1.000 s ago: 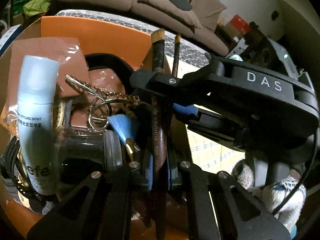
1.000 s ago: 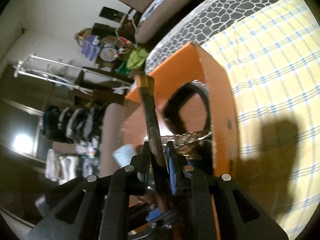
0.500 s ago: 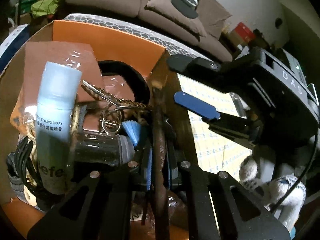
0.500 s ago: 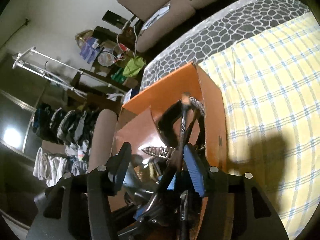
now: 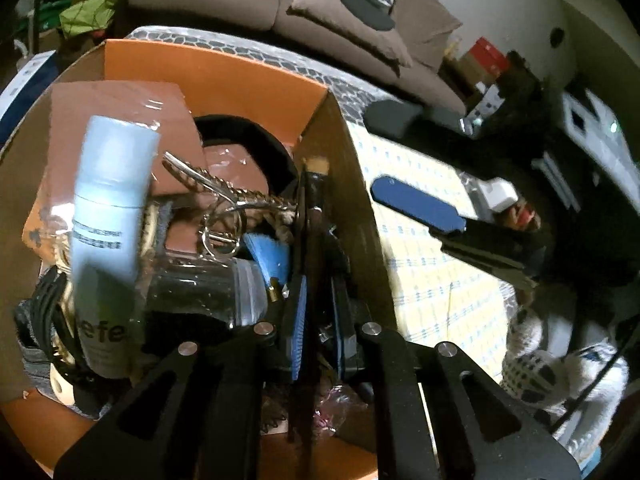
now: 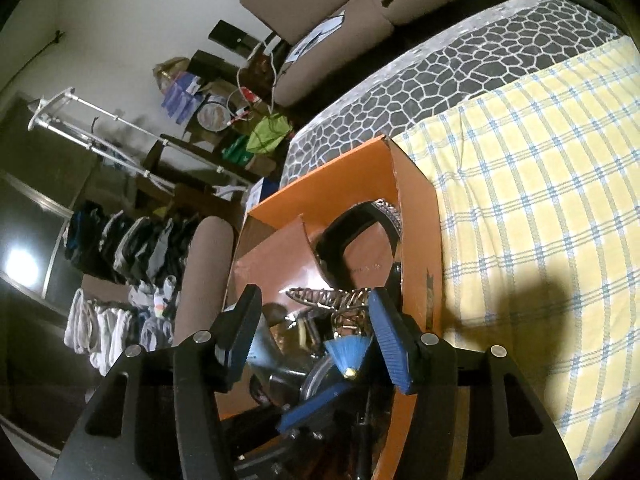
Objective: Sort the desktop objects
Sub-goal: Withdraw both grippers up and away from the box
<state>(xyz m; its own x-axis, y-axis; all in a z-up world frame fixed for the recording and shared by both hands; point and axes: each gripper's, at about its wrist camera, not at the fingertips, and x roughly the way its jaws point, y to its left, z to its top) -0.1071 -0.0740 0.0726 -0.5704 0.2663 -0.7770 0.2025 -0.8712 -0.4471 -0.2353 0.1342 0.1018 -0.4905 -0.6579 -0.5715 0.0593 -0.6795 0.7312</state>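
An orange cardboard box (image 5: 224, 76) holds a pale blue spray bottle (image 5: 110, 216), a gold hair clip (image 5: 224, 192), a blue tassel (image 5: 268, 252), a clear jar (image 5: 200, 292) and a black headband (image 5: 256, 144). My left gripper (image 5: 320, 296) is down inside the box, shut on a dark brown makeup brush (image 5: 314, 216) whose bristle end leans on the box's right wall. My right gripper (image 6: 314, 336) hangs open above the box, with nothing between its blue pads (image 6: 390, 344). In the left wrist view the right gripper (image 5: 400, 160) stands to the right of the box.
The box sits on a yellow checked cloth (image 6: 540, 200) over a grey pebble-patterned mat (image 6: 460, 64). A brown sofa (image 5: 320, 12) lies beyond. A clothes rack (image 6: 120, 240) and clutter stand at the left. A gloved hand (image 5: 532, 368) holds the right gripper.
My right gripper has let go of the brush, opened wide and drawn back up to the right of the box. The left gripper keeps the brush, whose tip has sunk to the box wall.
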